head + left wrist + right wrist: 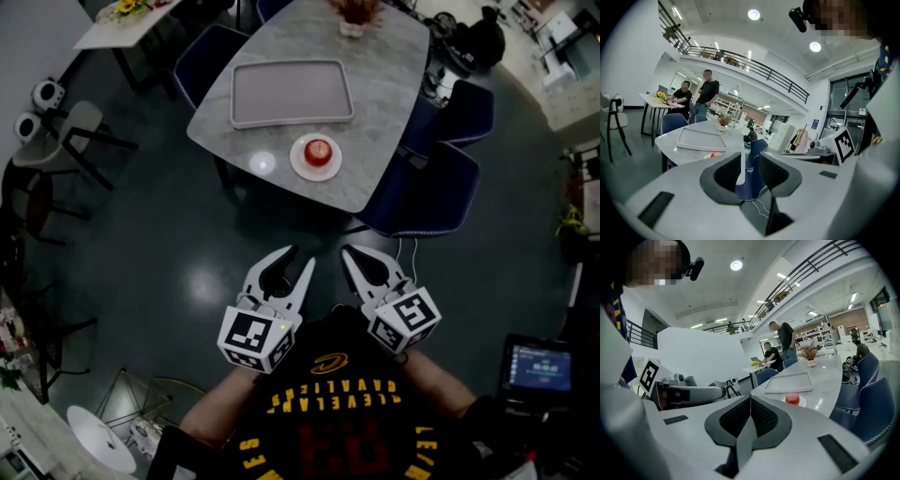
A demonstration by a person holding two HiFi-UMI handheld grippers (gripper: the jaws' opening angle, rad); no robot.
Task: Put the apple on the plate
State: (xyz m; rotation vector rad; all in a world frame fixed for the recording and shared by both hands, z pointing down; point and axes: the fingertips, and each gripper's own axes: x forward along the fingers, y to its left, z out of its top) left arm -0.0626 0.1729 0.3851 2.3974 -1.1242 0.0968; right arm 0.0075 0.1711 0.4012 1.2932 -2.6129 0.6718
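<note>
Far ahead of the slightly open left claw (750,160) and closed right claw (750,400), both empty, the small round red apple (318,150) already sits on the round white plate (298,164), so no grab seems needed.

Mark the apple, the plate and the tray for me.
apple (318,150), head view, top of the fruit.
plate (298,162), head view, bare left rim.
tray (291,92), head view, flat middle.

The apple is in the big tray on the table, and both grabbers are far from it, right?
No. The apple sits on the small plate beside the tray, not in it; the head view shows this. The left gripper and right gripper are far from it.
</note>
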